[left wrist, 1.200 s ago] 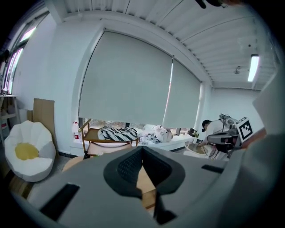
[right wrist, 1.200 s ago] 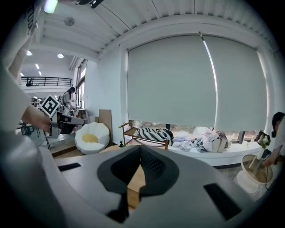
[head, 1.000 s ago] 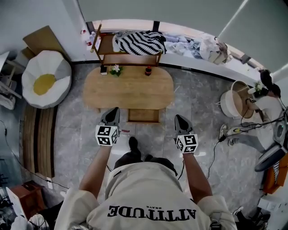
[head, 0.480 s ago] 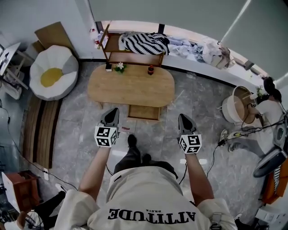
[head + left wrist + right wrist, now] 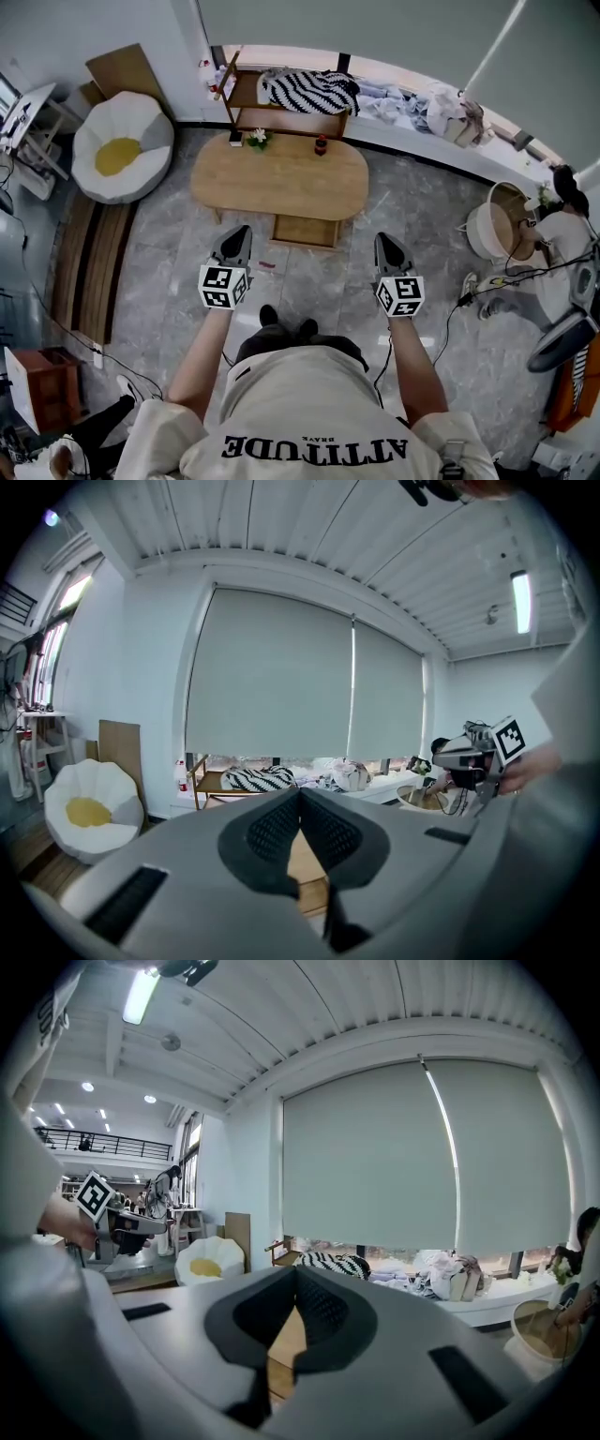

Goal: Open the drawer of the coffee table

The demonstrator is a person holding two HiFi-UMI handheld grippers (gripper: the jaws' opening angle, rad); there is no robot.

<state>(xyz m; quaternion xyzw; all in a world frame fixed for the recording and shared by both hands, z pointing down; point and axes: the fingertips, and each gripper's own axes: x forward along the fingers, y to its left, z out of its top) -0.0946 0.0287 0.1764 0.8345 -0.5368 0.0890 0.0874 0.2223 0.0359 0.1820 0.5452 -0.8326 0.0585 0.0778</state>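
In the head view, holding the left gripper [image 5: 238, 232] and the right gripper [image 5: 383, 240] out roughly level over the glossy grey stone floor [image 5: 159, 272], one to each side of the drawer [image 5: 305, 231], near it but touching nothing. Seemingly standing off because the job looks finished, with the shallow wooden box already jutting from the near edge of the oval, pale-wood coffee table [image 5: 279, 183], its open top showing. Leaving a small flowering plant [image 5: 256, 138] and a little red jar [image 5: 321, 145] sitting at the table's far edge, just before a wooden shelf [image 5: 246, 117] draped with zebra-striped cloth [image 5: 309, 91]. In the left gripper view, pressing the ribbed dark pads [image 5: 277, 832] together at the tips, pinching nothing, with warm wood showing through the slit below them. In the right gripper view, likewise holding the textured pads [image 5: 323, 1312] tip to tip, empty, pointing towards the table and the smooth grey blinds [image 5: 375, 1157] beyond.
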